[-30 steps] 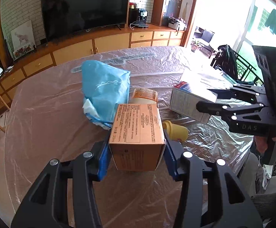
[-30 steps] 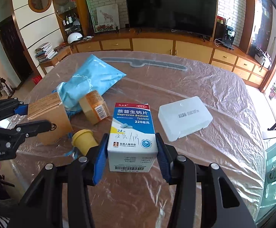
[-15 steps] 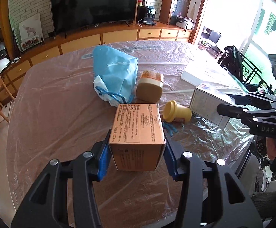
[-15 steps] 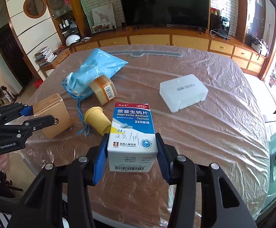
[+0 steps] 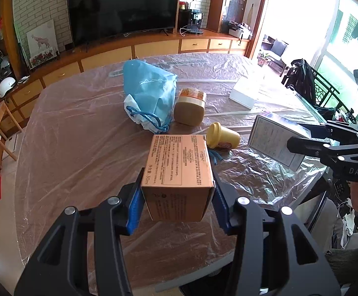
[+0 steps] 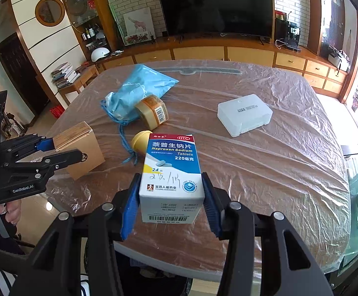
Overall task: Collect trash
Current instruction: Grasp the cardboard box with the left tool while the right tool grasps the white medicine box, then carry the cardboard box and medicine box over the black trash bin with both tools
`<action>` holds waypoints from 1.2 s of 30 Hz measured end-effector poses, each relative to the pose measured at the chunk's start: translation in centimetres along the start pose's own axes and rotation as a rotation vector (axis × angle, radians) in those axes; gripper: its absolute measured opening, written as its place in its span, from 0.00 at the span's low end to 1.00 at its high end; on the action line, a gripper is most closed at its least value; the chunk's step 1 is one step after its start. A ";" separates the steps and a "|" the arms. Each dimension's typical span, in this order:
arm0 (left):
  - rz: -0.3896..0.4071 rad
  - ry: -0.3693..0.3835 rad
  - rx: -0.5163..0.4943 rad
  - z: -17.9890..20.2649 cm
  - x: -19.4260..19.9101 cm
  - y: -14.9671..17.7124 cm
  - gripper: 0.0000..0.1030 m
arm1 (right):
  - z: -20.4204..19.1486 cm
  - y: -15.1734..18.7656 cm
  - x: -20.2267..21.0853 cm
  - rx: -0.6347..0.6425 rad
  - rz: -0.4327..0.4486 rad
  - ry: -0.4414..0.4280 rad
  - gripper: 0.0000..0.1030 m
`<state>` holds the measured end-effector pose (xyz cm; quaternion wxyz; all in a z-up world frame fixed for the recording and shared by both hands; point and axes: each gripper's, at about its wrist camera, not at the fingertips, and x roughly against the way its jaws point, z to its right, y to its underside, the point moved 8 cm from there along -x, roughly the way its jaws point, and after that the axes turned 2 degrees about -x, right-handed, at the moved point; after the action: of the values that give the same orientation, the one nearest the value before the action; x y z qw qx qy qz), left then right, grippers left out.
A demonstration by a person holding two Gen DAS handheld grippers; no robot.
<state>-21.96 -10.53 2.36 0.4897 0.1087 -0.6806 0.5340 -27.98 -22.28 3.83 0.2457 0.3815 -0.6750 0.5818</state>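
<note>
My left gripper [image 5: 177,196] has its jaws pinching a brown cardboard box [image 5: 177,165], which sits squarely between the blue pads, lifted above the surface [image 5: 80,148]. My right gripper [image 6: 170,203] has its jaws clamped on a blue-and-white Naproxen Sodium tablet box [image 6: 171,172], held upright between the pads. Lying on the plastic-covered surface: a blue drawstring bag [image 5: 152,93], mouth loosely gathered, contents hidden; a tan jar [image 5: 190,109] on its side just beside it; a small yellow bottle [image 5: 223,137] on its side; a closed white plastic case [image 6: 244,114], well apart.
</note>
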 end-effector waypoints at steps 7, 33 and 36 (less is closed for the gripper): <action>0.011 0.019 -0.013 0.7 1.8 0.8 0.48 | -1.0 1.0 1.7 0.006 0.002 -0.044 0.45; -0.070 0.136 -0.122 5.4 5.2 6.6 0.48 | -5.1 7.5 5.9 0.096 -0.104 -0.171 0.45; -0.091 0.144 -0.139 6.2 5.0 7.6 0.48 | -5.3 8.8 5.8 0.114 -0.132 -0.176 0.45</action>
<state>-32.98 -10.70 1.88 0.5672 0.0667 -0.6735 0.4693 -39.03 -18.13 4.10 0.2012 0.4881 -0.6333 0.5659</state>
